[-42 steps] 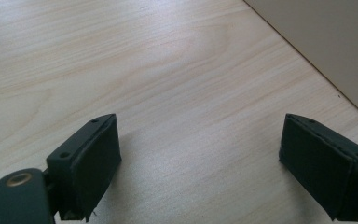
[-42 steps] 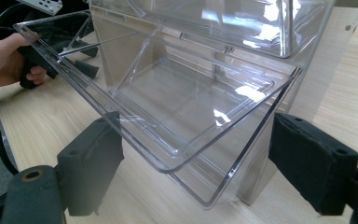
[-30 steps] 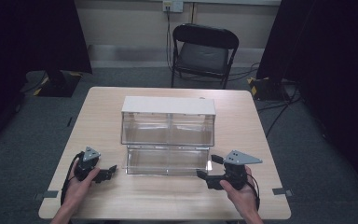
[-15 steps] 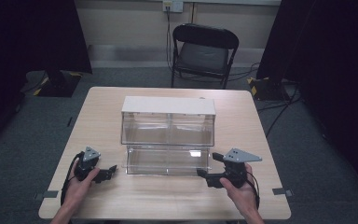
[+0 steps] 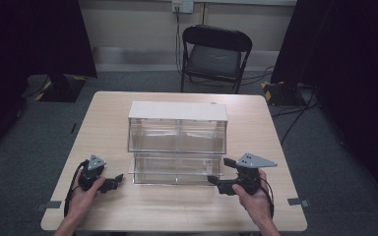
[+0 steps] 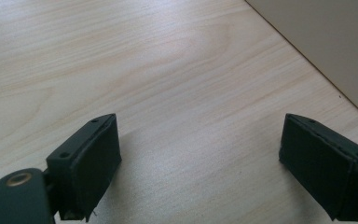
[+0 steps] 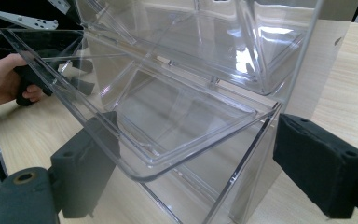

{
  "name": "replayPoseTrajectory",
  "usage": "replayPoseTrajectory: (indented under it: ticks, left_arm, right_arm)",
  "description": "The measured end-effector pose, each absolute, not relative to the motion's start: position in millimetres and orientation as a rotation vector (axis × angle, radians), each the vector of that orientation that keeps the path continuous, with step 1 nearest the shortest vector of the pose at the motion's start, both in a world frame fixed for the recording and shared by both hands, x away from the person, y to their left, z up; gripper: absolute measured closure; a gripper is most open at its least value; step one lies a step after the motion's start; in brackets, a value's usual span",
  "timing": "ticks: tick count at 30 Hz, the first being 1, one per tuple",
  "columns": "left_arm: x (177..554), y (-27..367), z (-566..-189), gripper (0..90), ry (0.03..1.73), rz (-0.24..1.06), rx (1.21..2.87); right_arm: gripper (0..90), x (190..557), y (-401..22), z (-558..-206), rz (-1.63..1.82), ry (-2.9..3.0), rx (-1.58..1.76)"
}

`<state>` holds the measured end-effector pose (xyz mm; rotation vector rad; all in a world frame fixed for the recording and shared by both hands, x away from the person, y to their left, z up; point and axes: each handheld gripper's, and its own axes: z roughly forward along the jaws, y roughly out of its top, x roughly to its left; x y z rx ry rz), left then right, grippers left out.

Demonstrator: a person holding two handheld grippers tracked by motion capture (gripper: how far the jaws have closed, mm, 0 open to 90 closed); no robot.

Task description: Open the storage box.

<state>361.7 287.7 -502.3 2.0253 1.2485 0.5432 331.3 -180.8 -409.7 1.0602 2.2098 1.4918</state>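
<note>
- Right gripper [image 5: 215,182] sits near the table's [image 5: 256,118] front edge, toward the right corner, held in the person's right hand [image 5: 252,196], with its grey plate on top.
- Its jaws are spread wide and aim left at the clear bin's [image 5: 177,140] lower tier, at the right front corner; in the right gripper view [image 7: 196,172] that corner lies between the jaws, with the tilted clear flap [image 7: 135,116] passing over the left one.
- I cannot tell whether either jaw touches the plastic.
- Left gripper [image 5: 117,179] lies near the front edge toward the left corner, in the left hand [image 5: 86,194], pointing right at the bin's lower left corner and just short of it.
- Its jaws also stand wide apart, with bare wood between them in the left gripper view [image 6: 200,158], and a pale slab crossing that view's upper right corner.
- Bin stands mid-table: two stacked clear tiers under a white top, the lower tier stepping out toward the front edge.
- Chair [image 5: 215,54] stands on the floor beyond the far edge.
</note>
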Motion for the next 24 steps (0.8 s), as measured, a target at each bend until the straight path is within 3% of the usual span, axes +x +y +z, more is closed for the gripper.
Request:
replayPoseTrajectory:
  ticks: [24]
  left_arm:
    - [361.0,287.1,-502.1,11.9,1.258,0.554,2.02]
  right_arm:
    - [14.0,333.6,-178.1,-398.2,1.49,2.213,1.054]
